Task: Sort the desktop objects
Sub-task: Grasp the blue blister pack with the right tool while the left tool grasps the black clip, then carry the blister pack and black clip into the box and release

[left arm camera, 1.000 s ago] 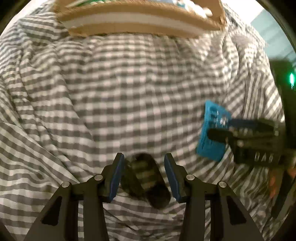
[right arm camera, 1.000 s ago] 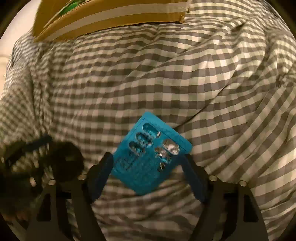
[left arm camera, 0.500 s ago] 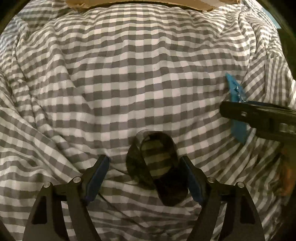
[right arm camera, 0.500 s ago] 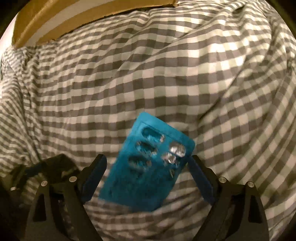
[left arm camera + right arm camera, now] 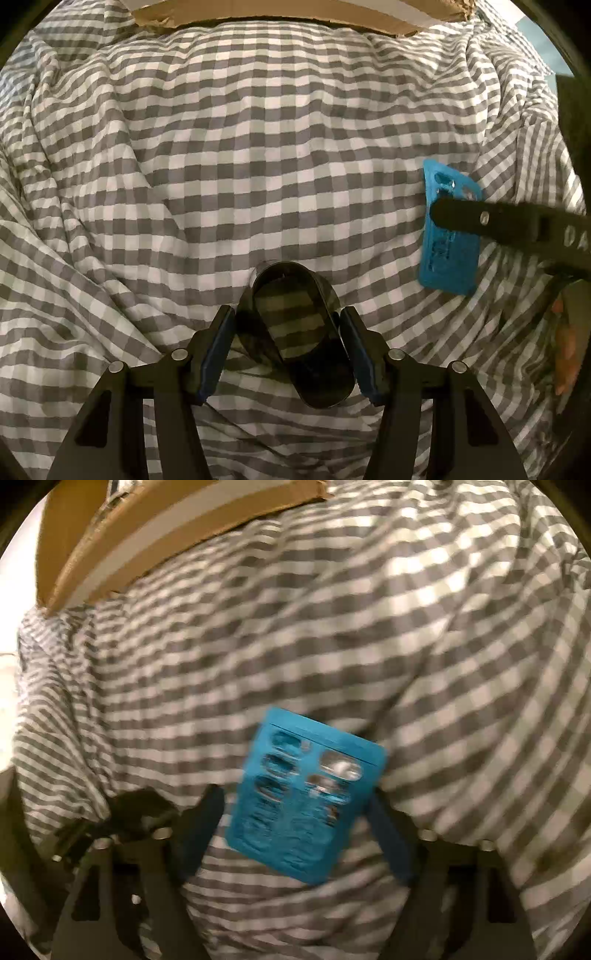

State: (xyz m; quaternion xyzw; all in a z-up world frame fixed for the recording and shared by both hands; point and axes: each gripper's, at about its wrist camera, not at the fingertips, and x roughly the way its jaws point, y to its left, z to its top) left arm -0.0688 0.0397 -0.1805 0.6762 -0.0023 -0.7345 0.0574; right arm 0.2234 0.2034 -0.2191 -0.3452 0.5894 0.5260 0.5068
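Observation:
A dark see-through oval lens piece lies on the grey checked cloth between the fingers of my left gripper; the jaws stand close on both sides of it, and touch cannot be told. A blue blister pack of pills lies between the fingers of my right gripper, whose jaws have closed in on its edges. The pack also shows in the left wrist view, with a right finger across it.
A cardboard box stands at the far edge of the cloth; it also shows in the right wrist view. The cloth is rumpled, with folds at the left. The left gripper shows dimly in the right wrist view.
Both grippers opened wide half a second ago and have since narrowed around their objects. The right view has shifted, with the blister pack turned more upright between the fingers.

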